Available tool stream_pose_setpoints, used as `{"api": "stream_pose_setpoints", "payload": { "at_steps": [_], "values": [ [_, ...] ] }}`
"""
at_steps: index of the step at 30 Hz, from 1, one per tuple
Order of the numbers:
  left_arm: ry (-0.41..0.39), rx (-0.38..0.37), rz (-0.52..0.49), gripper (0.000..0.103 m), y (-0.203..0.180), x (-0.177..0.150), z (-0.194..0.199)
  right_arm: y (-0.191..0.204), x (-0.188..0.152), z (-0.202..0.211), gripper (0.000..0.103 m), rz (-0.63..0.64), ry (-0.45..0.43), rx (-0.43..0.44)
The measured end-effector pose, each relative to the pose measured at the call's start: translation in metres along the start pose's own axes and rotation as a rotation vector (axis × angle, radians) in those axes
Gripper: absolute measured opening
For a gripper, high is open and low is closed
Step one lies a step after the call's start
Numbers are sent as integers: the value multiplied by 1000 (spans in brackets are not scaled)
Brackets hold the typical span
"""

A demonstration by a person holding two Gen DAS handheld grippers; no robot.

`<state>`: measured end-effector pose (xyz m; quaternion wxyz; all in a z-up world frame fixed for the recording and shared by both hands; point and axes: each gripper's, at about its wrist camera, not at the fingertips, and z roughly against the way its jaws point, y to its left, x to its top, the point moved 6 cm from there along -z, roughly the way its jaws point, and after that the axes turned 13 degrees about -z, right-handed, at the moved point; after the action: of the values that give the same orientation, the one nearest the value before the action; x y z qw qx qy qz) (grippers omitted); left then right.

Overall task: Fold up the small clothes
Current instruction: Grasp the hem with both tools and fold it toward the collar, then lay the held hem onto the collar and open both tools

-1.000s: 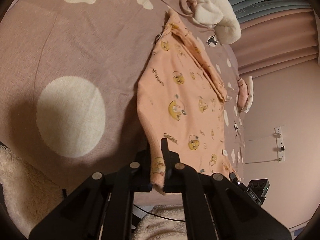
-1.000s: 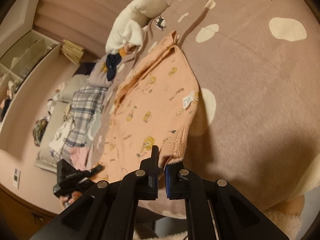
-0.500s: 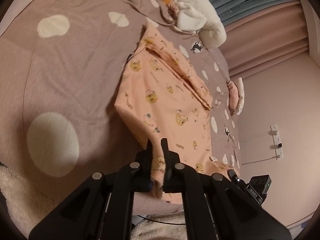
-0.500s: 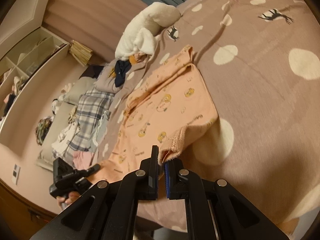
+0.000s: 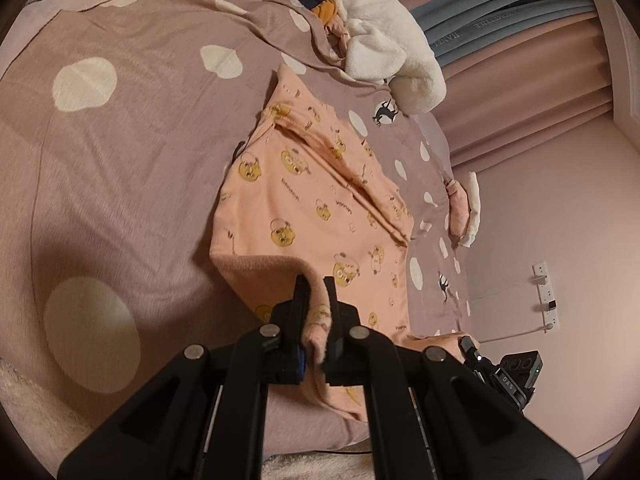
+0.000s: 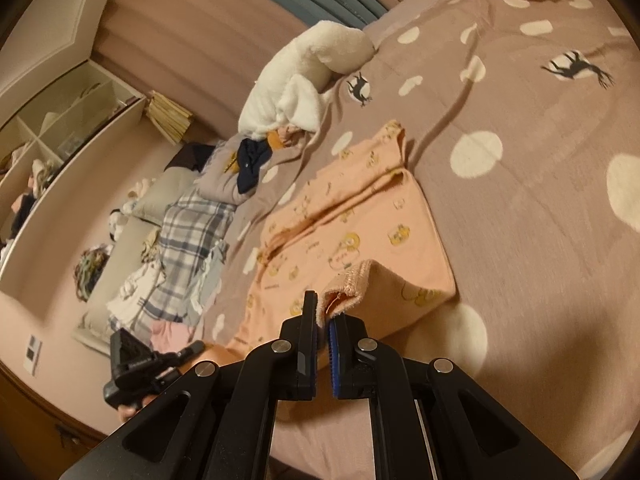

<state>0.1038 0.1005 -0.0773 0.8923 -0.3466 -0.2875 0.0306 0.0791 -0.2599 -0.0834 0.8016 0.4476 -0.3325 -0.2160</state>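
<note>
Left wrist view shows a peach garment (image 5: 320, 208) printed with yellow cartoon faces, lying on the dotted bedspread (image 5: 120, 160), its near edge doubled back. Left tongs (image 5: 316, 292) and right tongs (image 6: 324, 316) each pinch a corner.

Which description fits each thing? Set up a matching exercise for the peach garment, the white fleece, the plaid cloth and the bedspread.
Things:
1. peach garment
2. white fleece
3. plaid cloth
4. bedspread

Descriptions:
A. brown with pale dots
B. heaped beyond the garment
C. pinched by both the left gripper and the right gripper
D. spread at the bed's far side, in the right wrist view

Pairs: 1-C, 2-B, 3-D, 4-A
</note>
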Motion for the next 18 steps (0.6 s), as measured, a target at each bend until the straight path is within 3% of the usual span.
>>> {"api": "stream_pose_setpoints", "payload": {
  "at_steps": [18],
  "values": [
    [-133, -94, 32, 2, -27, 85, -4, 53, 82, -18, 7, 66, -68, 50]
  ]
}}
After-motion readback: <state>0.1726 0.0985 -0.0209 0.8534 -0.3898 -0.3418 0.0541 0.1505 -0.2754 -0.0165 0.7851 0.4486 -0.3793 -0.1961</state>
